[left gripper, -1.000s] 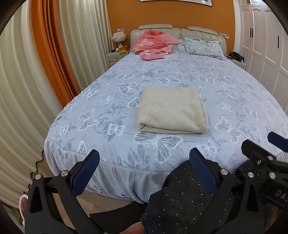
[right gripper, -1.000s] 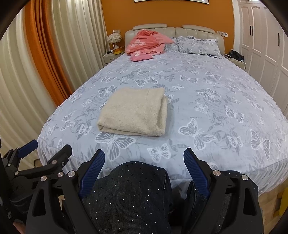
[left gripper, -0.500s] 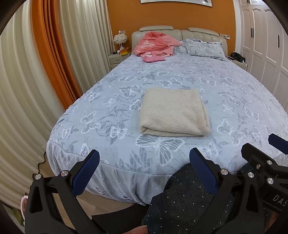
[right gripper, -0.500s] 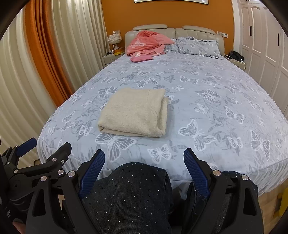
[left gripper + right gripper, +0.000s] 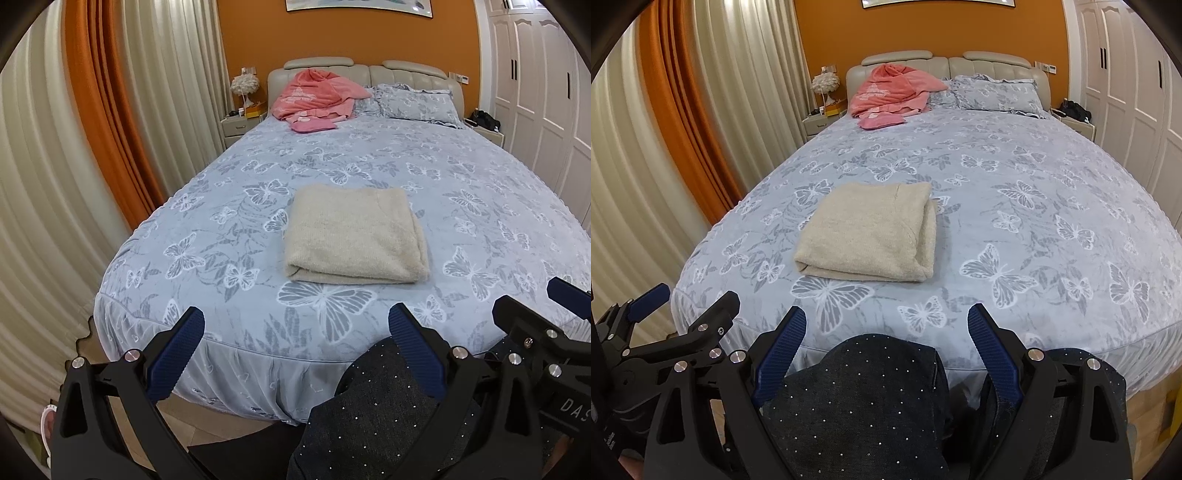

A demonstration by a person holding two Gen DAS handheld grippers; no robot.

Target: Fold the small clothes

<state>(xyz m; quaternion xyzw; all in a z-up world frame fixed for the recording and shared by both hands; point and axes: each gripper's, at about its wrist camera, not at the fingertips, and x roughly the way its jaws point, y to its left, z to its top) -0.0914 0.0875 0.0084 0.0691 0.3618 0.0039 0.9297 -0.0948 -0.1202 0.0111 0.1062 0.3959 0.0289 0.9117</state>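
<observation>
The folded garment [image 5: 356,238] lies flat on the bed [image 5: 461,173] near its foot edge, apparently finished, so both grippers [image 5: 295,350] [image 5: 886,350] hang short of that edge, jaws spread, empty.

The bedspread [image 5: 461,177] is pale blue-grey, printed all over with white and darker grey butterflies and leaves, and the pillow [image 5: 415,101] at the head carries the same print. On it lies a folded cream towel [image 5: 354,236], plain and fuzzy. A coral-pink garment [image 5: 314,94] with a faint white motif is heaped against the beige headboard [image 5: 413,72]. The wall [image 5: 351,33] is deep orange; the curtains [image 5: 110,110] run in orange and ivory stripes. The wardrobe doors [image 5: 535,85] are white. The left gripper [image 5: 295,349] and right gripper [image 5: 886,347] are black with dark blue ribbed pads. The trousers [image 5: 864,406] are dark denim speckled with tiny silver dots.
</observation>
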